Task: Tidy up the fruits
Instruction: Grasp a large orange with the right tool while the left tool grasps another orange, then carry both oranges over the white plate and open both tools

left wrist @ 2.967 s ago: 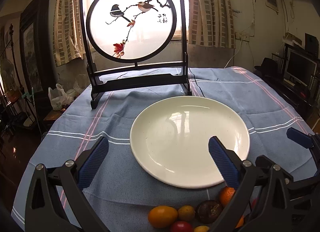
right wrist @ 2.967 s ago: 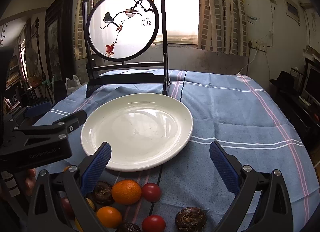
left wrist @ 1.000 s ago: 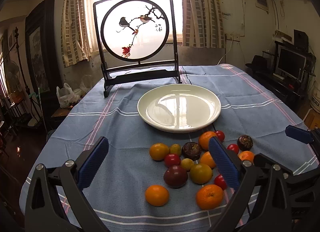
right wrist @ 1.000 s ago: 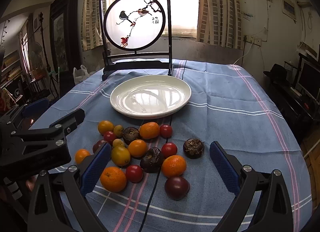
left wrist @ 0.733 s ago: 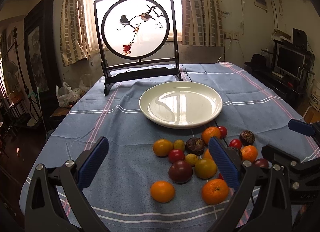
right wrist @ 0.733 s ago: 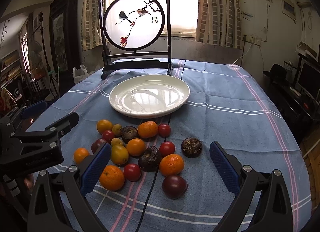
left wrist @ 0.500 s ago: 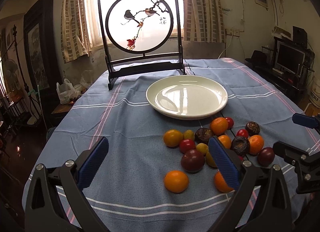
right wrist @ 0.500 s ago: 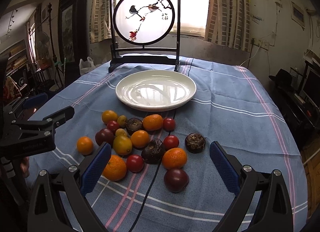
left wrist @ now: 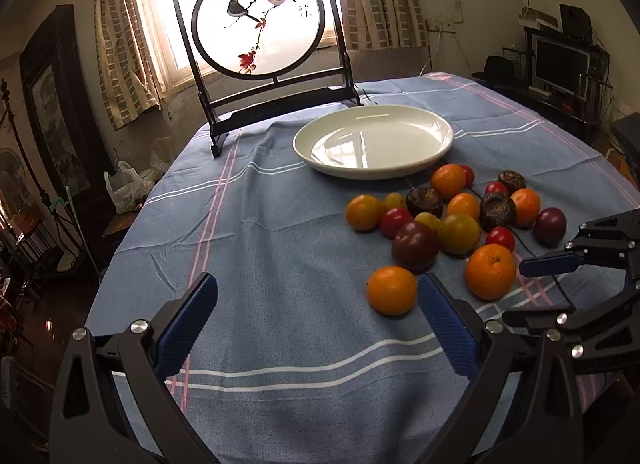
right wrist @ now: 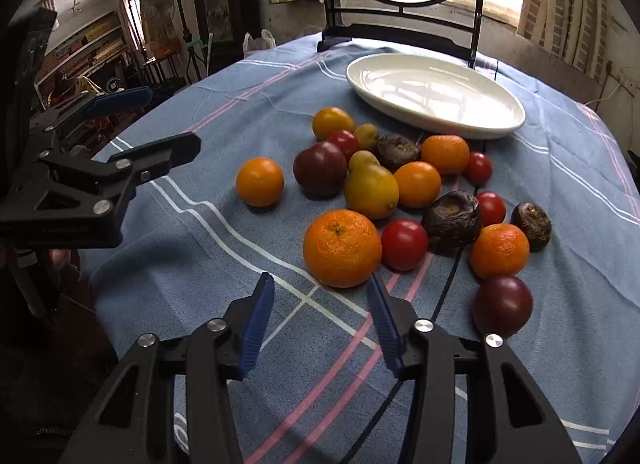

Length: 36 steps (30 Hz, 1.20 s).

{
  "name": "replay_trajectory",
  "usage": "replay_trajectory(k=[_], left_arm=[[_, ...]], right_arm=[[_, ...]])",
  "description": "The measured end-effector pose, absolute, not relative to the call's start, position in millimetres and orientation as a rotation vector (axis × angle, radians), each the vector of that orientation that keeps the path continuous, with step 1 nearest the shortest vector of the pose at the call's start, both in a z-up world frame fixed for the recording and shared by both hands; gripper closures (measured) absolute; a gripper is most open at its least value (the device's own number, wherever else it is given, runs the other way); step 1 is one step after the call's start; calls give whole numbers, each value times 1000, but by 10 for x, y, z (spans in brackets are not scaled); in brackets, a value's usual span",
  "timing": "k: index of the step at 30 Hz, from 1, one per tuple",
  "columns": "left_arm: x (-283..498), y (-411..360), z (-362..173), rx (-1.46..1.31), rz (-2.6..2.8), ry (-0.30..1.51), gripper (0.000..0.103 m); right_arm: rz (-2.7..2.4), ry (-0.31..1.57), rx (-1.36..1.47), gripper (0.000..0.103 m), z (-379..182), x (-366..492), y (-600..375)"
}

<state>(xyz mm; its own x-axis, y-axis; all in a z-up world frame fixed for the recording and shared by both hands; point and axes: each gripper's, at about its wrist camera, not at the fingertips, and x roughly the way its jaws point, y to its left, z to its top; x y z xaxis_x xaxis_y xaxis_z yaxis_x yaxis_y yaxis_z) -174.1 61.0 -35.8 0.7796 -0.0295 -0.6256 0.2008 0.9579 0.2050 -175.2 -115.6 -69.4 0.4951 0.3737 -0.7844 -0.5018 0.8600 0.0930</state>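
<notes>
Jaws of the right gripper [right wrist: 318,320] are closing over bare cloth, with nothing between them; the big orange [right wrist: 341,248] sits just past their tips, untouched. Jaws of the left gripper [left wrist: 316,320] stand wide apart and empty, and a smaller orange [left wrist: 392,290] lies just beside the right-hand pad. Both tools hover above a surface covered by a blue striped tablecloth [left wrist: 260,223].

Beyond the tips, the fruit lies loose on the cloth in one cluster: oranges, red tomatoes [right wrist: 404,244], a yellow lemon [right wrist: 372,191], dark plums [right wrist: 320,167] and wrinkled brown passion fruits [right wrist: 452,221]. A thin black cable [right wrist: 448,284] runs under the pile.

Farther back, just behind the cluster, a white plate [left wrist: 436,131] rests empty. Behind the plate stands a dark-framed round screen [left wrist: 256,19] painted with birds, in front of a bright window [left wrist: 168,23] with curtains.
</notes>
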Motion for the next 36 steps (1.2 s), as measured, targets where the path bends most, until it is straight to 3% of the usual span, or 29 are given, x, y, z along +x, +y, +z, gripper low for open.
replay_trajectory(k=[13,15,19,21,36], left_arm=[[-1441,357,-719,284,-264,783,7],[-1367,276,-771,290,-287,808,25],[-1205,180,-896,282,-298,884,47],[-1180,163,-919,273,-305,898,63],[-901,6,-246,345,-277,747,64]], right_arm=[[536,930,-135,61,-746,-1574,-1164],[539,927,-121,61,-695,-1586,-1233],[533,903,-116,60,-580,-1640,-1328],[539,894,-112,60,-532,-1657,-1365],[513,799,-133,60,-117,-1300,-1623]])
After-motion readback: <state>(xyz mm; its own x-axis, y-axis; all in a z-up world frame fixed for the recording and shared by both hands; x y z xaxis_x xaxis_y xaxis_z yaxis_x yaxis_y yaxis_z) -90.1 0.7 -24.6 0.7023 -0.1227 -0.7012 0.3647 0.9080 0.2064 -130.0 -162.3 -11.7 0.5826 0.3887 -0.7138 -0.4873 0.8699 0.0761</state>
